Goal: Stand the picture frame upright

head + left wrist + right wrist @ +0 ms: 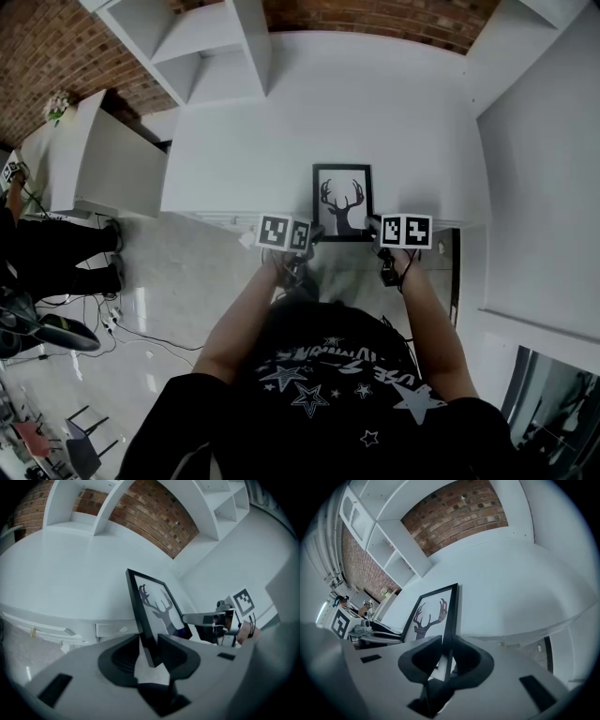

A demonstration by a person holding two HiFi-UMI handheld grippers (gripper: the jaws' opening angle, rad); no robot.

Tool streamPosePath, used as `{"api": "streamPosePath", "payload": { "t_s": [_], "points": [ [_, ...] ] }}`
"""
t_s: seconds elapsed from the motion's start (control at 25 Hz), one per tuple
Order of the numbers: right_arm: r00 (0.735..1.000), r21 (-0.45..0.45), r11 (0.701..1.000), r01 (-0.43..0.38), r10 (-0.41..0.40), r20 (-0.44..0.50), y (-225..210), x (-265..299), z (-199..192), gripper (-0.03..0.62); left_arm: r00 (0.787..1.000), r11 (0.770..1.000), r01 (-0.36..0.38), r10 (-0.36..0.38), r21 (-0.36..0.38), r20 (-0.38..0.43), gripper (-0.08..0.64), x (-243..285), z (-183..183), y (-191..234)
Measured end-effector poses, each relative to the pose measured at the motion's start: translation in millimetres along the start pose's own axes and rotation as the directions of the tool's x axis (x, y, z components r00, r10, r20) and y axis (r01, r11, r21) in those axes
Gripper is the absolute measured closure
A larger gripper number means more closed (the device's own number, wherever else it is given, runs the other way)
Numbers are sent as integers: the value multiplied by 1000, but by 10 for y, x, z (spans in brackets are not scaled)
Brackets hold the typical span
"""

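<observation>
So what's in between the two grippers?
The deer picture frame, seen in the head view; the left gripper and right gripper each clamp a near corner.

Left gripper [314,233] and right gripper [374,226] angle downward side by side, jaws clamped.

black picture frame [342,202], deer print facing up, table's [403,112] front edge
</observation>
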State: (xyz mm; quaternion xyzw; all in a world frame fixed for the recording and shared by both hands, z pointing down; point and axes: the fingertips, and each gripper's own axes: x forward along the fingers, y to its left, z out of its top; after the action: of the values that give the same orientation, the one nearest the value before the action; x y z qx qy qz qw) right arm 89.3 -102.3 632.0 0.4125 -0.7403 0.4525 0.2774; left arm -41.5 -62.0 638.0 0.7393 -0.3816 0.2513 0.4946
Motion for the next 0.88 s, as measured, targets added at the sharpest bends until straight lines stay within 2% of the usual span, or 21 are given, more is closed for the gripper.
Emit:
{"api": "streamPosePath", "payload": {
  "t_s": [0.32, 0.52, 0.88],
  "points": [
    [1000, 24, 1000, -14, 14, 17, -4, -5, -10, 512, 1000, 1000, 11, -11, -13, -7, 442, 7, -7, 7],
    [1000, 5, 1000, -18, 18, 26, 34, -26, -39, 512, 1000, 1000, 17, -17, -15, 10, 443, -23, -53, 8],
    [995, -8, 998, -59, 59, 82, 161, -113, -15, 514, 996, 1000, 10, -11, 16, 88, 443, -199, -61, -45]
  ]
}}
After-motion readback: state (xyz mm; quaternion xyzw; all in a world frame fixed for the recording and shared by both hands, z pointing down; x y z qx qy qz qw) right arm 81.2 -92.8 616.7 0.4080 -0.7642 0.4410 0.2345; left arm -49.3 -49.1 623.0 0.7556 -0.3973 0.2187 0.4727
